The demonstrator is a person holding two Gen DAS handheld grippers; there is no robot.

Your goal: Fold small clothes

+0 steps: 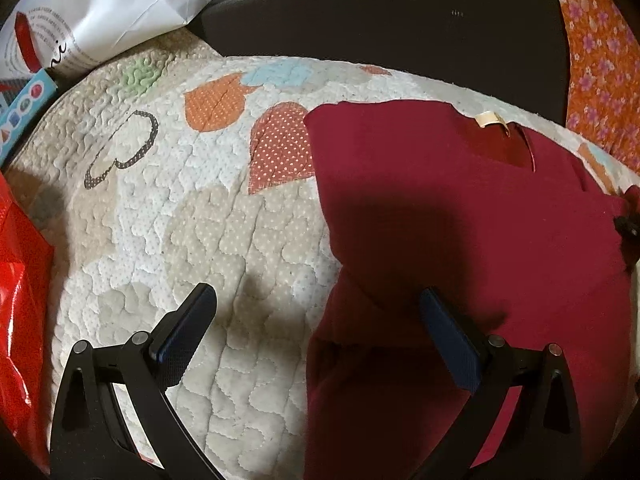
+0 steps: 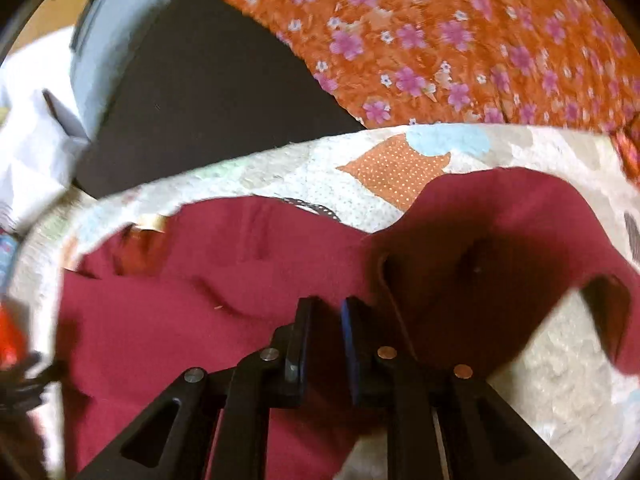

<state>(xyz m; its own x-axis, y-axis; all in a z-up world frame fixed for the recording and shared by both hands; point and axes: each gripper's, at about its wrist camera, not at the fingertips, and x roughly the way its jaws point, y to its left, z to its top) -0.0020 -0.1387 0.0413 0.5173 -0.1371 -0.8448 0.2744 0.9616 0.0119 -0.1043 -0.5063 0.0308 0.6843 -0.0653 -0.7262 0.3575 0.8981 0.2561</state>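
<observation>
Dark red knit, soft and limp: the small garment point(image 1: 460, 216) lies on the quilted mat point(image 1: 168, 216), its neck label point(image 1: 490, 119) toward the far edge and its body spread flat toward me. In my right wrist view one part of it, a sleeve by the look of it point(image 2: 520, 232), is turned over and bunched at the right, with bare quilt showing beneath its hanging edge.

My right gripper point(image 2: 325, 312) sits over the cloth with its pads drawn close, a narrow gap between them. I see no fold of fabric caught in that gap, so I judge it is holding nothing. My left gripper point(image 1: 316, 296) is spread wide, one finger over bare quilt, the other over the garment's near left edge, gripping nothing.

The step in hand, as I read it, is bringing the sleeve side in over the body. To do it well I should take the bunched sleeve by its outer edge, pinching only the top layer, lift just enough to clear the body, and lay it so its edge runs parallel to the garment's side. My left should come down on the near hem to pin it, because this knit will drag across the quilt otherwise.

Beyond the mat sit a dark board point(image 1: 380, 20), orange flowered cloth point(image 1: 600, 64), a white paper bag point(image 1: 112, 12) and a red plastic bag point(image 1: 20, 300).
</observation>
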